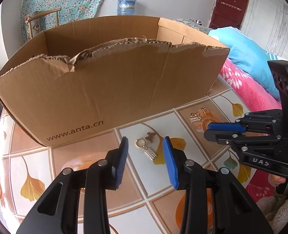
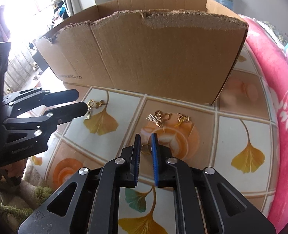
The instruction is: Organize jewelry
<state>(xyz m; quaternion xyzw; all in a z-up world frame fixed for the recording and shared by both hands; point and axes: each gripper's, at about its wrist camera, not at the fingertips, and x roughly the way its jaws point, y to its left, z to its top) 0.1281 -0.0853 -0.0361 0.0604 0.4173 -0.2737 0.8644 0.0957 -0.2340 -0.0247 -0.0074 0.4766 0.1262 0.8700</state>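
— Cardboard box (image 1: 108, 81), corrugated with a ragged torn rim, stands on a glossy tablecloth (image 1: 36, 156) printed with ginkgo leaves. What about the jewelry?

— Gold pieces lie in front of it: a ring-and-bar earring (image 1: 146, 148) between the left gripper's (image 1: 145, 152) partly open blue ribbed pads, untouched, and a chain cluster (image 2: 160, 118) farther right.

— And the right gripper (image 2: 146, 148)?

— Tilted downward, its fingers narrow around a small gold ring (image 2: 145, 148); whether the pads press it, I cannot tell.

— Anything crowding them?

— Pink floral blanket (image 2: 280, 101) alongside.
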